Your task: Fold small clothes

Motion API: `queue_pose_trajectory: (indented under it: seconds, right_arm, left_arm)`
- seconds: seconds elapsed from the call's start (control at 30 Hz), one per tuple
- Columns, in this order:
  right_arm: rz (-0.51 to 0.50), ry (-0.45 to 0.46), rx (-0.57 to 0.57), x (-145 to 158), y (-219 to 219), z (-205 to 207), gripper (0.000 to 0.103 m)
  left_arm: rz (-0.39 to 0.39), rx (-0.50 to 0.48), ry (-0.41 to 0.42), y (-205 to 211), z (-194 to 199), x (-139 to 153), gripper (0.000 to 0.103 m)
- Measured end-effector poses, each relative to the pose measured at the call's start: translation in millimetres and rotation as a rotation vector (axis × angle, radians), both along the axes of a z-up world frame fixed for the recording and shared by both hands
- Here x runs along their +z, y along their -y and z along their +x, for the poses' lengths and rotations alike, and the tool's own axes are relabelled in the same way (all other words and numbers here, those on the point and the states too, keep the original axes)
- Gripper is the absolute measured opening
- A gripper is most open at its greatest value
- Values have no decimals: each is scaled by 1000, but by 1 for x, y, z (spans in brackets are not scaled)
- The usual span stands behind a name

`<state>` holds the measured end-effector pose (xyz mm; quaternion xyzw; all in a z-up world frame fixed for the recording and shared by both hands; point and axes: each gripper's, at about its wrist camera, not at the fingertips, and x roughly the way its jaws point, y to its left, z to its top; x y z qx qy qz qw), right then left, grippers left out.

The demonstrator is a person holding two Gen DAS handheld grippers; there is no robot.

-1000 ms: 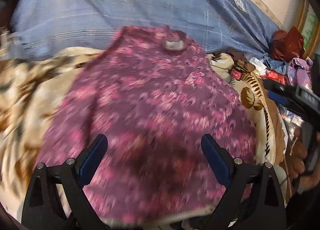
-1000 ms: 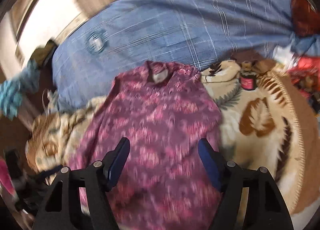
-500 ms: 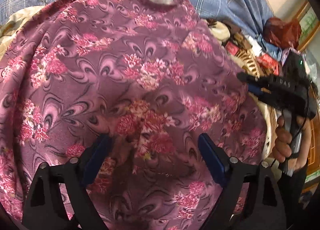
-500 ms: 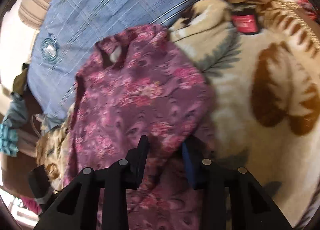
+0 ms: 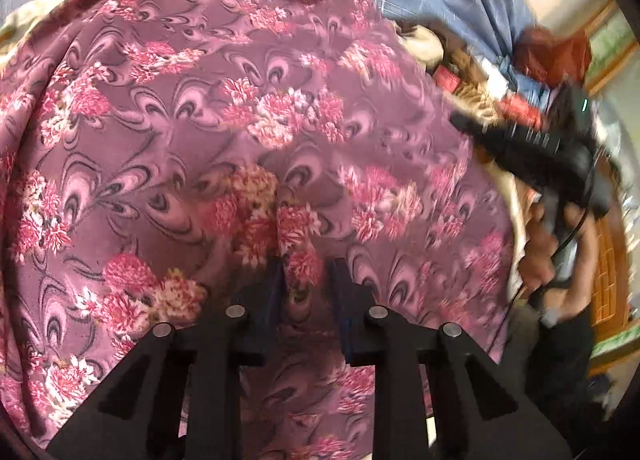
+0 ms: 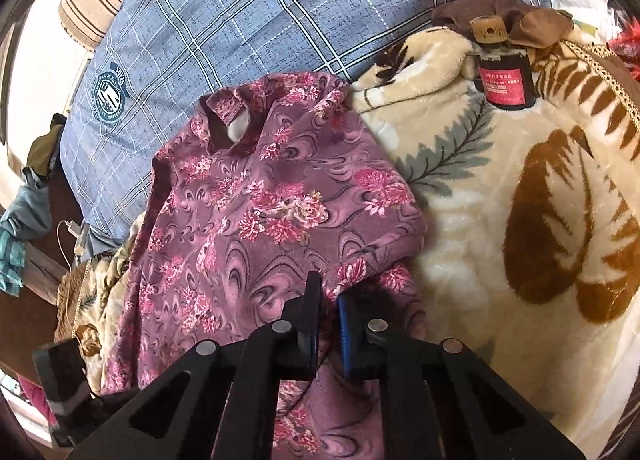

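A purple top with pink flowers [image 5: 240, 119] lies spread on the bed, neck hole at the far end. My left gripper [image 5: 306, 280] is down on the middle of it. Its jaws are closing, and the pads pinch a raised ridge of the fabric between them. In the right wrist view the same top [image 6: 260, 195] lies left of centre, and my right gripper [image 6: 328, 296] is shut on the cloth just below the right sleeve's hem. The left wrist view also shows the right gripper [image 5: 532, 147] at the top's right edge, held by a hand [image 5: 548, 244].
A blue plaid quilt [image 6: 280, 11] lies behind the top. A cream blanket with brown leaves [image 6: 500, 219] covers the bed to the right, with a dark jar with a red label [image 6: 504, 83] and a brown cloth [image 6: 500, 15] on it. A red bag [image 5: 552, 55] sits further right.
Both grippers have come down onto the top. The left jaws went from wide apart to narrow around a fold of fabric. The right jaws have shut on the cloth near the sleeve.
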<state>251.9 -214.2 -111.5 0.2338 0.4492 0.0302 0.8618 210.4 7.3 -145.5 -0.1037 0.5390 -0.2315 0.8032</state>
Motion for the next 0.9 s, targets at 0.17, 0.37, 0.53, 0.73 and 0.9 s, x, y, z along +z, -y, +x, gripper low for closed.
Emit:
queue_pose_trajectory:
  seconds: [0.17,0.37,0.53,0.73,0.9]
  right_arm:
    - [-19,-54,9,8,-10,6,5]
    - [-4,0,56,58,-32,-5,4]
    - [-61,-57,130,45,-81,-2,4]
    - [-114,-165,82,-25,-103,7,10]
    - [-7,-141,12,-21,-100,-38,41]
  left_arm:
    - [-150,37,65,-32,-9,29,4]
    - [-270,132,196,-96,-28,88,4]
    - [-150,193,35,-118,-17,37,5]
    - [33,171,-1,-97,-9,12,27]
    - [143,216,27,-94,-8,4,50]
